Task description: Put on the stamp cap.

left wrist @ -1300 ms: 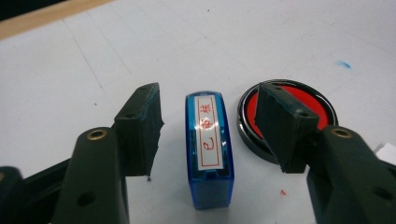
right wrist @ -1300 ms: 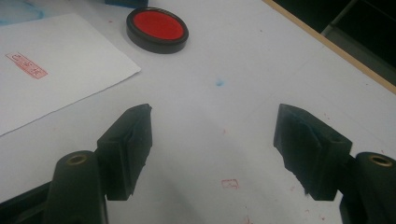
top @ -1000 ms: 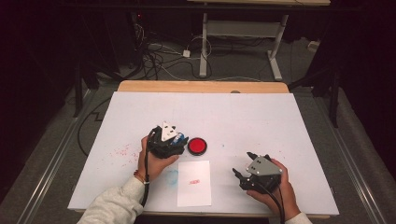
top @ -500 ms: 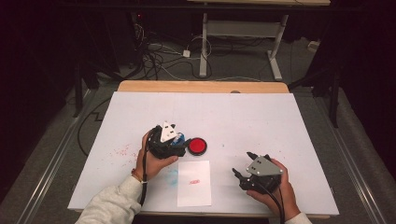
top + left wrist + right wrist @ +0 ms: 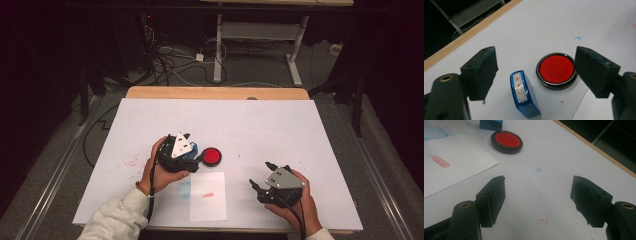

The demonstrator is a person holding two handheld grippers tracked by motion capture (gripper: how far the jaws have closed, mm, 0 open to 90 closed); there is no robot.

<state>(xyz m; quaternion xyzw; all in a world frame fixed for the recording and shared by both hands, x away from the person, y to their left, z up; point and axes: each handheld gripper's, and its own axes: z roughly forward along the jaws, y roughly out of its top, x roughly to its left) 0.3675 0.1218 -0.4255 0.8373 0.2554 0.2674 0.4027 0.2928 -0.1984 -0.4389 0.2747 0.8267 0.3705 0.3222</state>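
The blue stamp (image 5: pixel 524 96) is seen in the left gripper view lying on its side on the white bench (image 5: pixel 579 22), between the two jaws of the left tool (image 5: pixel 534 72) but touched by neither pad. The jaws of that tool have just been opening and are now spread wide, with the stamp lying free between them. The round red ink pad (image 5: pixel 556 70) is placed just beside the stamp, close to the jaw at the right of that view.

In the high view the left tool (image 5: pixel 192 152) is held near the middle of the bench (image 5: pixel 280 125), with the ink pad (image 5: pixel 211 156) just beside it and a white sheet of paper (image 5: pixel 207 196) near it on the person's side. The right tool (image 5: pixel 257 177) is held well apart, with its jaws spread and nothing between them.

One stamp, one ink pad, one sheet and two tools are counted. One red printed mark (image 5: pixel 439 160) is seen on the sheet (image 5: pixel 454 172) in the right gripper view.

In that view the stamp (image 5: pixel 491 124) is cut off by the top edge. In the high view the stamp is hidden under the left tool. The writing on the stamp's label cannot be read.
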